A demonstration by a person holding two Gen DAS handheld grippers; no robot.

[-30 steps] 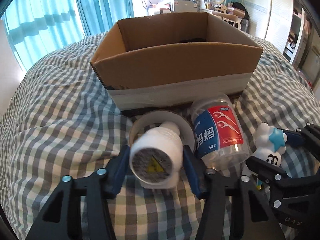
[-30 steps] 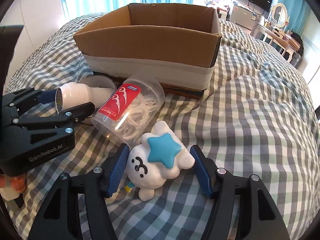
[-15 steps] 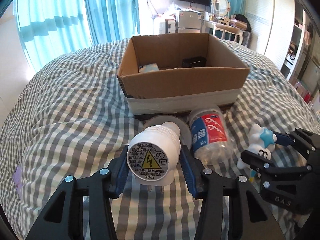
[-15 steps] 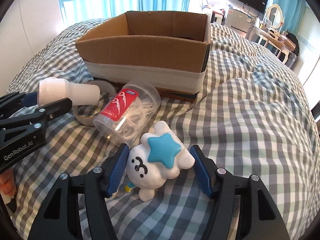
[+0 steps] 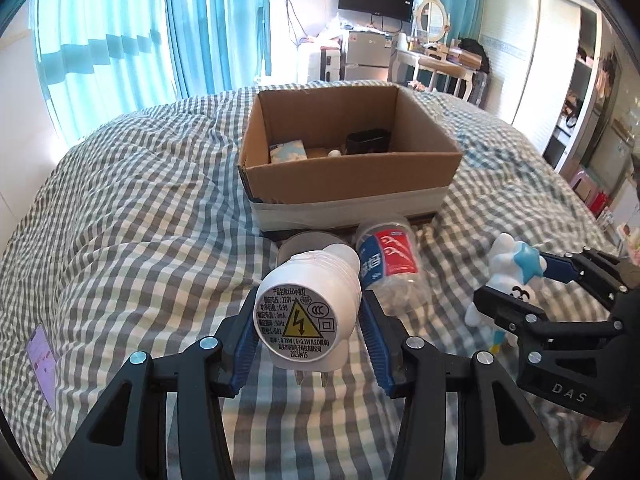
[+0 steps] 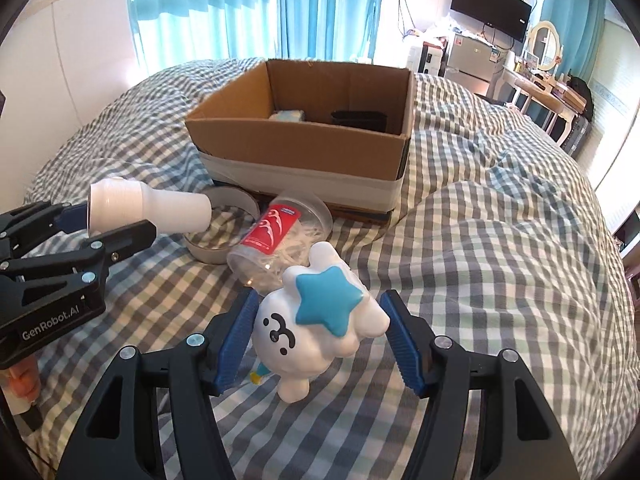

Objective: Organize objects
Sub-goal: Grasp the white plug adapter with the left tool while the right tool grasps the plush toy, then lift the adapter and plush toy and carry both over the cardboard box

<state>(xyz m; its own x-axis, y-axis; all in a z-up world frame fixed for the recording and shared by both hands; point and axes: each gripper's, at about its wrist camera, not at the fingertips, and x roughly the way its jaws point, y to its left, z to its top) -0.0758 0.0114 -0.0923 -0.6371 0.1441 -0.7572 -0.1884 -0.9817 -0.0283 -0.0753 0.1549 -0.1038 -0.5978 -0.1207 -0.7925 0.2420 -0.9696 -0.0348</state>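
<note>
Night light [image 5: 308, 312] lifted, box rim [image 5: 352, 176] ahead

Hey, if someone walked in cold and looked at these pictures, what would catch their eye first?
Probably the white plug-in night light with its yellow warning label, clamped in the left gripper above the checked bedspread. Next, the white cartoon toy with a blue star, between the right gripper fingers. Behind both sits an open cardboard box, with a clear jar lying on its side in front of it.
</note>
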